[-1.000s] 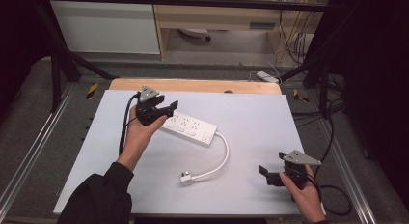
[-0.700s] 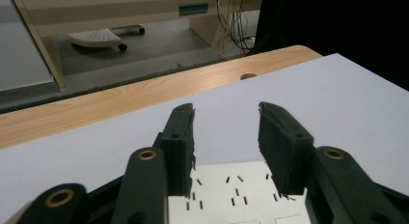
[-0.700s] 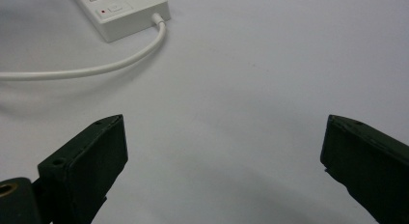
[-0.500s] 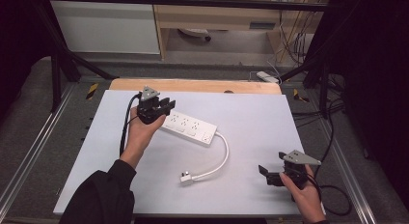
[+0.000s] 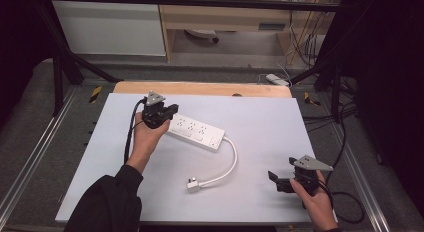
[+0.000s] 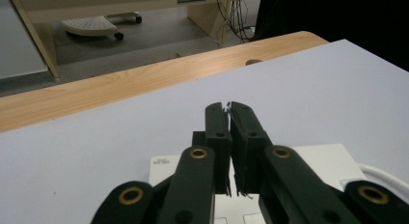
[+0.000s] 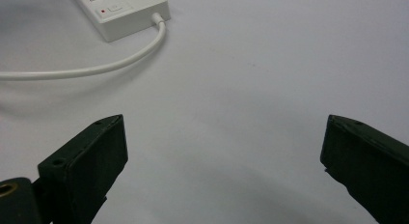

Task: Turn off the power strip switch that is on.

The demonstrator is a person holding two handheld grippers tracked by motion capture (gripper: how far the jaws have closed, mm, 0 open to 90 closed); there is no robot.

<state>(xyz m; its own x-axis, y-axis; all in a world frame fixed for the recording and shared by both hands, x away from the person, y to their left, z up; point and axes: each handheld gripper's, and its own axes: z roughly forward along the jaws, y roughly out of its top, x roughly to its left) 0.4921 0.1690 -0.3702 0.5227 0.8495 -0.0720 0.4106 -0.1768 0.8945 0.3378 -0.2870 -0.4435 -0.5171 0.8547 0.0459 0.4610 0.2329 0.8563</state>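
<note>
Two grippers noted. Left gripper (image 5: pixel 169 112) has just been closing; jaws now together, nothing between them, tips over the near end of the power strip (image 5: pixel 196 132). Right gripper (image 5: pixel 278 181) gapes, idle, well apart. Judged next: press down on the strip.

high: above, looking down | gripper views: low, close | shared: power strip (image 5: pixel 194 131)

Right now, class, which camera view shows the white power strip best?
The high view: the whole power strip with its cable and plug. The left gripper view shows one end under the fingers; the right gripper view shows the cable end.
</note>
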